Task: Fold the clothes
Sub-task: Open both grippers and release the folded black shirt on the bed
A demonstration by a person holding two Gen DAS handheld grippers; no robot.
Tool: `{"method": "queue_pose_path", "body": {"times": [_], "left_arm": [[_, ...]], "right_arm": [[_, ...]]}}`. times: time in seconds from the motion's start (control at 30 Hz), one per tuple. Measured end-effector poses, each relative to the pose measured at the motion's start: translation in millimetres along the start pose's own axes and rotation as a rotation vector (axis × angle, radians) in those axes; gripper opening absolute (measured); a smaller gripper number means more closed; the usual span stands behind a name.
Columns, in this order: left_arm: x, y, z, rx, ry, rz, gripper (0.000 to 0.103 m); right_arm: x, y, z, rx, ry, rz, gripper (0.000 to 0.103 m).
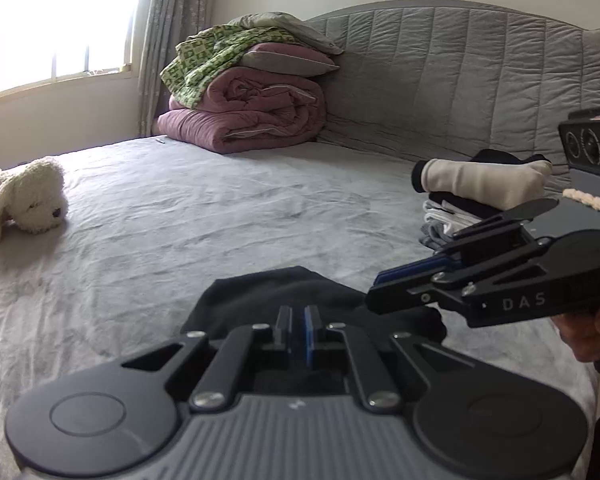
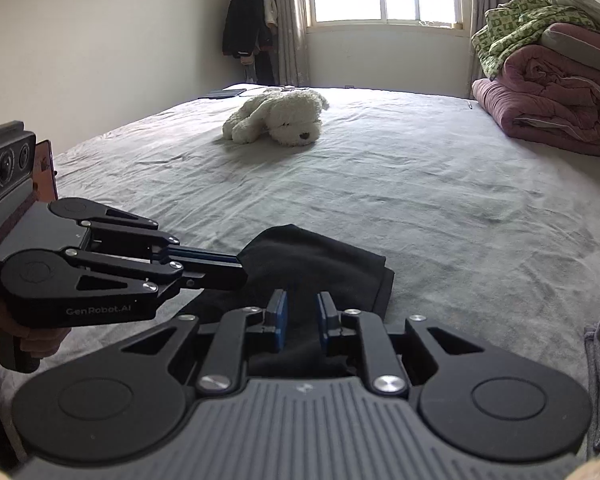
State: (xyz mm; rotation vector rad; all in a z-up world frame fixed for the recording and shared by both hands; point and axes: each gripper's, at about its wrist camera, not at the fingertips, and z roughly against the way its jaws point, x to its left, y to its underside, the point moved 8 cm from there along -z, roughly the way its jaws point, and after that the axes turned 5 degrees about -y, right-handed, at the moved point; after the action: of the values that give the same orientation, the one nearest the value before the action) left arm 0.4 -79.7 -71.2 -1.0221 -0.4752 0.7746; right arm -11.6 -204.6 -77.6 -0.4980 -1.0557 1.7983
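Fig.: bedroom scene, two wrist views, task = fold clothes.

Task item: a black, soft, partly folded cloth garment (image 2: 316, 264) lies on the grey wrinkled bed sheet (image 2: 440, 200), lower centre of both frames, directly ahead of and below both tools.

L hand-held gripper (image 1: 298, 328): blue pads nearly touching, only a thin slit between them. In the R wrist view its fingers come in from the lower left and end at the garment's left edge, where the cloth rises to a small peak; judged closed on that edge, pinching the fabric.

R hand-held gripper (image 2: 303, 322): pads stand a little apart w/ dark cloth visible in the gap. Whether the pads actually press on the cloth can't be told from either view. In the L wrist view its tips sit at the garment's right-hand side, centre right of frame.

Key relation: the garment's long axis runs approx. left-right across the frame, between the two tools; L tool holds one end, R tool is at the other. Both are about equally near, each to its own end. Judgement: the coming move prob. needs both ends carried together, away from the cameras, to lay one half over the other.

Context: stack of folded clothes w/ a cream roll on top (image 1: 480, 184), right of L view; white plush dog (image 2: 280, 118), upper centre of R view; pile of pink quilt and green patterned blanket (image 1: 252, 92), upper centre of L view.
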Motion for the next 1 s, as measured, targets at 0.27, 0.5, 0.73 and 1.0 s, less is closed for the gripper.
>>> {"method": "queue_pose_path", "body": {"times": [0.27,0.5,0.73,1.0], "left_arm": [[-14,45,1,0.124,-0.015,-0.1,0.005],[-1,33,16,0.146,0.047,-0.045,0.017],[20,6,11,0.111,0.077,0.077,0.036],[20,-16,-52,0.067,0.035,0.067,0.022]], "right_arm": [[-20,45,10,0.138,0.04,-0.043,0.034],[-32,45,30,0.117,0.004,-0.194,0.032],[-43,34,35,0.059,-0.008,-0.38,0.04],[-17,17,0,0.036,0.064,-0.173,0.041]]}}
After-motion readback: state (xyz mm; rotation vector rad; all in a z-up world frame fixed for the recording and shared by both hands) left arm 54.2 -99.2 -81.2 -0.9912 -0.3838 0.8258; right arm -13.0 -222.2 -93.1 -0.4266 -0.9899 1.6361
